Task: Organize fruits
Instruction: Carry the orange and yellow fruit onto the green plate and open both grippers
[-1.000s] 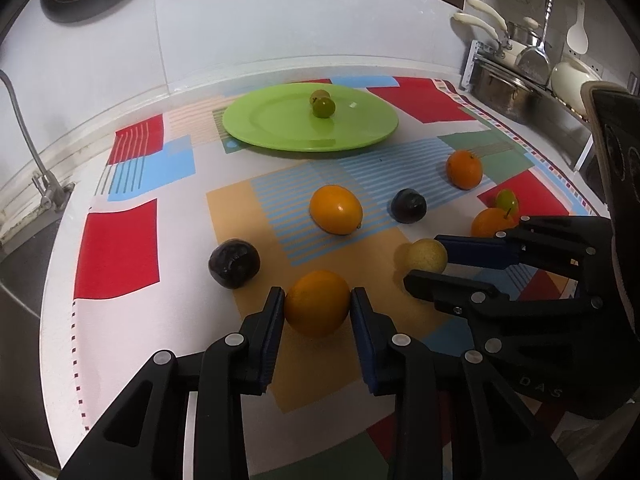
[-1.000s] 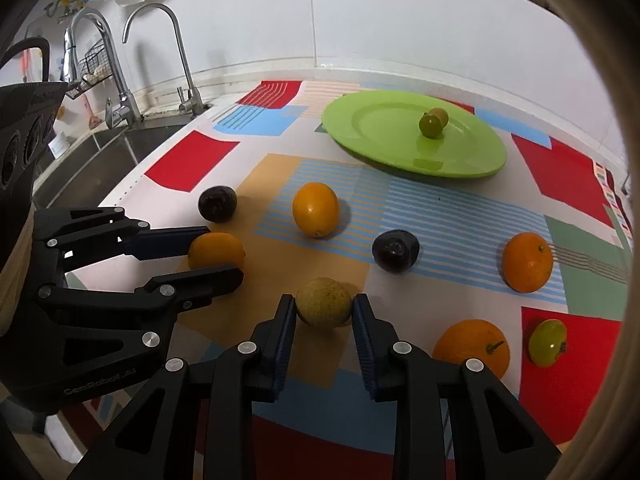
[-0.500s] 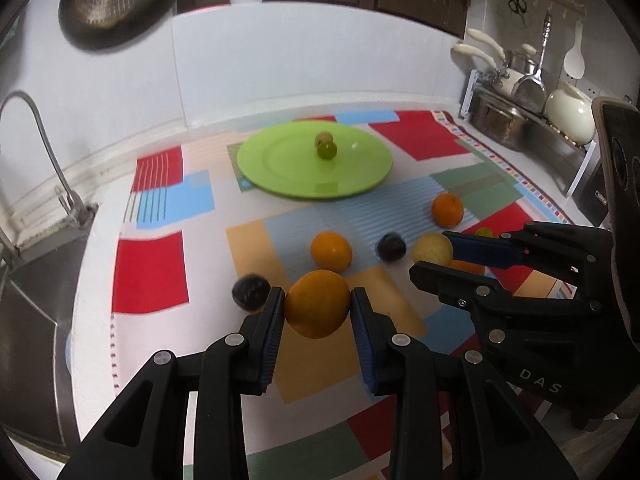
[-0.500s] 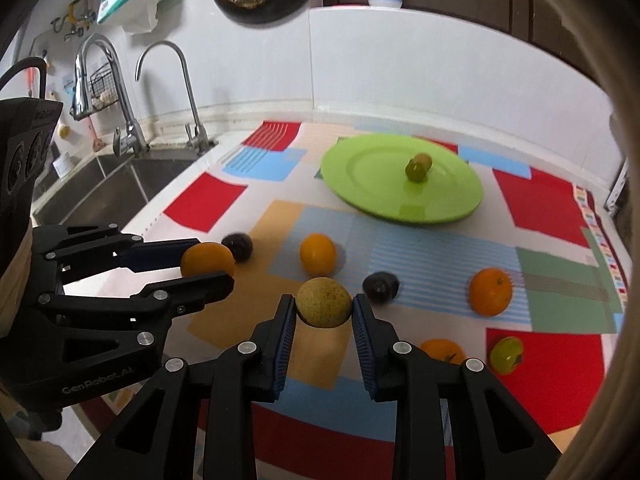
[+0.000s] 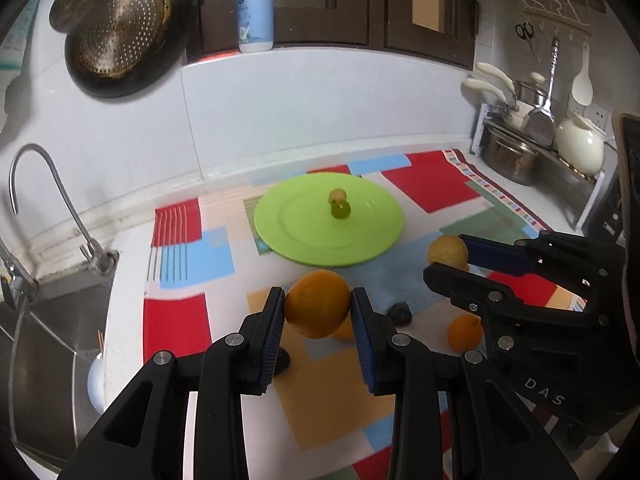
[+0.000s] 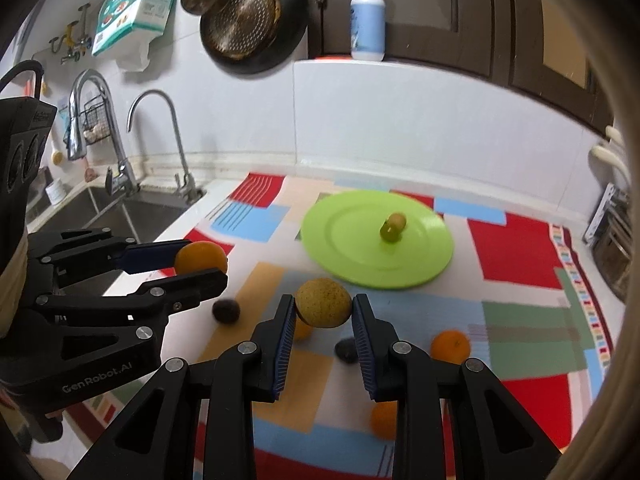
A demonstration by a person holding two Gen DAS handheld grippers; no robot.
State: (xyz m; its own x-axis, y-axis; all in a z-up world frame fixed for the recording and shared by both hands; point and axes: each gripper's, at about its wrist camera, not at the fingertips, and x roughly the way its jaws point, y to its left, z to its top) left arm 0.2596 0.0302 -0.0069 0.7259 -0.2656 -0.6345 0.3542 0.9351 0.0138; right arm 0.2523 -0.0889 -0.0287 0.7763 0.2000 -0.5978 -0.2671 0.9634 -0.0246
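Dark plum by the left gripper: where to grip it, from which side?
Grip the dark plum across its widest middle, coming from above. It is small, roundish and lies low on the mat, so no side is favoured; free mat shows on either side of it for the fingers. Both grippers currently hold fruit.

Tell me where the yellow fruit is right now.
The yellow fruit is clamped in the right gripper, lifted above the mat, in front of the green plate; in the left wrist view it appears at right.
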